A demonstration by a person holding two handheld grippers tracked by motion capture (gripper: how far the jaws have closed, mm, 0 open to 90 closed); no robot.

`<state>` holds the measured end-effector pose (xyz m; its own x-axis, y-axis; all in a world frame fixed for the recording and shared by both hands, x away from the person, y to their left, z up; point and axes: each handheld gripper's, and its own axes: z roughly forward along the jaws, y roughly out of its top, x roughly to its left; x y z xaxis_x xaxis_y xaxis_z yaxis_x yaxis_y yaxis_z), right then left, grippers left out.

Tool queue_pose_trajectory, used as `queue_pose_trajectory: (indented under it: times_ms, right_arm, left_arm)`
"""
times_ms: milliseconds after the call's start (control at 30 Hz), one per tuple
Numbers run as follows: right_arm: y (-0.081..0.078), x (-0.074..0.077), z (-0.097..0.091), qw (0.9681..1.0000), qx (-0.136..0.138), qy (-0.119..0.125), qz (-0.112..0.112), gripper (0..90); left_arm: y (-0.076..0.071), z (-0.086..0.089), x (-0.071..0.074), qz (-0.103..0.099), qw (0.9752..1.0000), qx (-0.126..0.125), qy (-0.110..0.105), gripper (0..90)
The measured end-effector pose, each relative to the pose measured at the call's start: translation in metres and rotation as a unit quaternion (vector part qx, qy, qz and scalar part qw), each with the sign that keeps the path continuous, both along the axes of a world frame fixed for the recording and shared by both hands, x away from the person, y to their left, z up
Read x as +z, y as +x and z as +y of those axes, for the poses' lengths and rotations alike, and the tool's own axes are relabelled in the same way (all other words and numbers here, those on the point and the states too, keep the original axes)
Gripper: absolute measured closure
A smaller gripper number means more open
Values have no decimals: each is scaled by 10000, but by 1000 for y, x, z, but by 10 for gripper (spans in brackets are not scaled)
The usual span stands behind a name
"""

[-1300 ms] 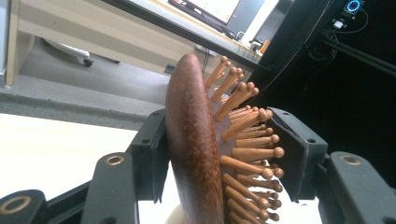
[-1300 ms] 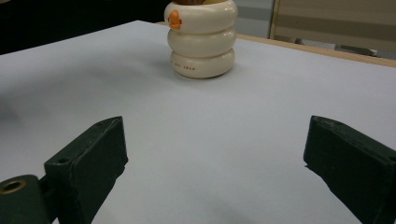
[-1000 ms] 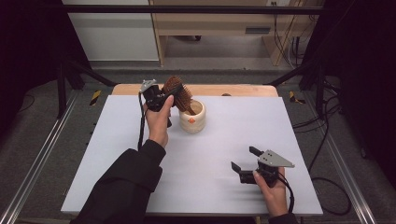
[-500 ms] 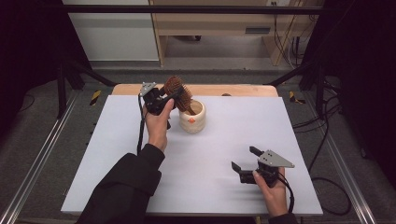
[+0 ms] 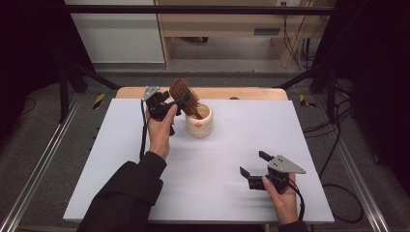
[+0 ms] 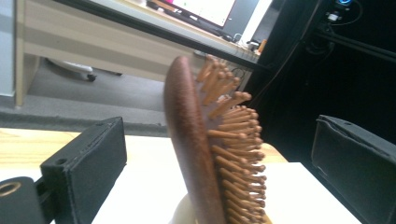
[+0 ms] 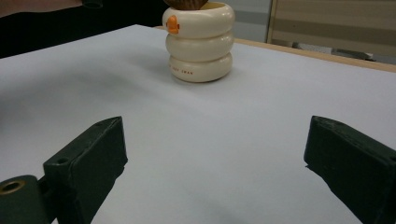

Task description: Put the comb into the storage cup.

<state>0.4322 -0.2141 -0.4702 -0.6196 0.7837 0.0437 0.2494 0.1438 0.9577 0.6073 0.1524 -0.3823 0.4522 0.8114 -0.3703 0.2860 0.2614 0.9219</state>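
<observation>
Wooden brush [image 5: 184,92] stands handle-down in the cup [image 5: 199,121] at the bench's far edge; left gripper [image 5: 170,103] fingers have just opened wide, clear of it. Withdraw straight back to avoid tipping; right gripper [image 5: 253,168] idles open.

A hairbrush [image 5: 184,93] stands in a cup [image 5: 199,122] at the far middle of the worktop [image 5: 222,145]. The left tool [image 5: 170,103] sits just left of the cup, its jaws either side of the brush head. The right tool [image 5: 252,170] lies well apart, near the front right.

Only the cream cup [image 5: 198,122] with its upright hairbrush [image 5: 184,94] blocks the far middle of the white tabletop [image 5: 232,145]; all around lies open room.
</observation>
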Motion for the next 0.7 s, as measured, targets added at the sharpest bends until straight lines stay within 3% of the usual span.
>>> queue_pose_trajectory:
  times_ms: [400,700]
  right_arm:
    - [0,0,0,10000,0,-25,-44,59]
    - [0,0,0,10000,21,-10,-32,58]
  left_arm:
    - [-3,0,-1,-81,9998,-161,71,34]
    - [-6,2,0,-141,9995,-150,260,35]
